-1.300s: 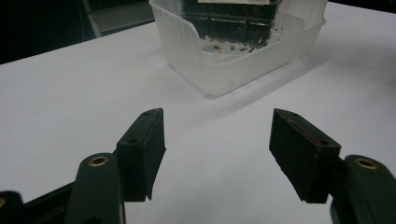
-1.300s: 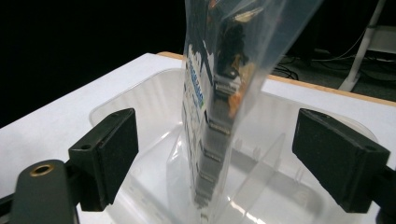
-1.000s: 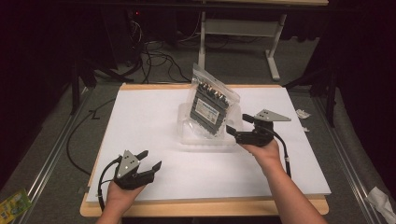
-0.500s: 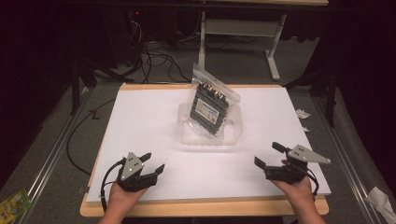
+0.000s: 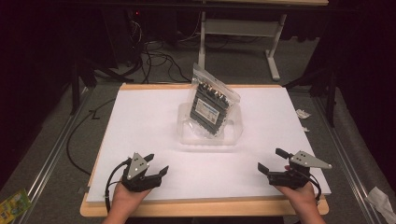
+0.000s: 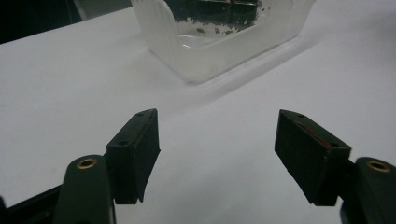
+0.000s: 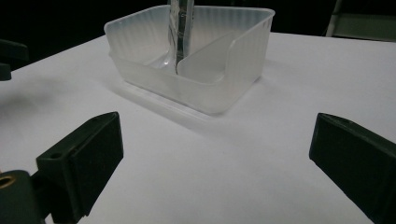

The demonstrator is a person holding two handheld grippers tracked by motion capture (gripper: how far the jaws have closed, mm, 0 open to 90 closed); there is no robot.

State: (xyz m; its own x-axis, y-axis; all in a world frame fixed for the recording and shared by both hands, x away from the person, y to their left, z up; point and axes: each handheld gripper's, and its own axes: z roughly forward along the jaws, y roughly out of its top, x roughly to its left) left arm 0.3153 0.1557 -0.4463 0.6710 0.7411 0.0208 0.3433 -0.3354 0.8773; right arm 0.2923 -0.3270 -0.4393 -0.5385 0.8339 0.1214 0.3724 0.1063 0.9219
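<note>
A clear plastic tub [image 5: 233, 133] [image 6: 187, 51] [image 7: 219, 84] sits mid-table on the white board [image 5: 154, 116]. A transparent bag holding a dark flat block with a label [image 5: 211, 106] stands upright in the tub, leaning back; its edge [image 7: 179, 28] rises from the tub in the right gripper view. My left gripper [image 5: 156, 164] [image 6: 217, 154] rests open near the front left edge, empty. Open and empty too, my right gripper [image 5: 272, 159] [image 7: 215, 163] is near the front right edge. Both point toward the tub from a distance.
The board lies on a wooden tabletop [image 5: 201, 207]. Cables [image 5: 154, 56] and a desk frame [image 5: 271, 51] are on the floor behind. A crumpled wrapper [image 5: 302, 113] lies off the right edge, a green packet [image 5: 11, 203] on the floor at left.
My right gripper has drawn back from beside the tub to the front right edge of the board. The left gripper has stayed in place. The bag stands in the tub as before.
</note>
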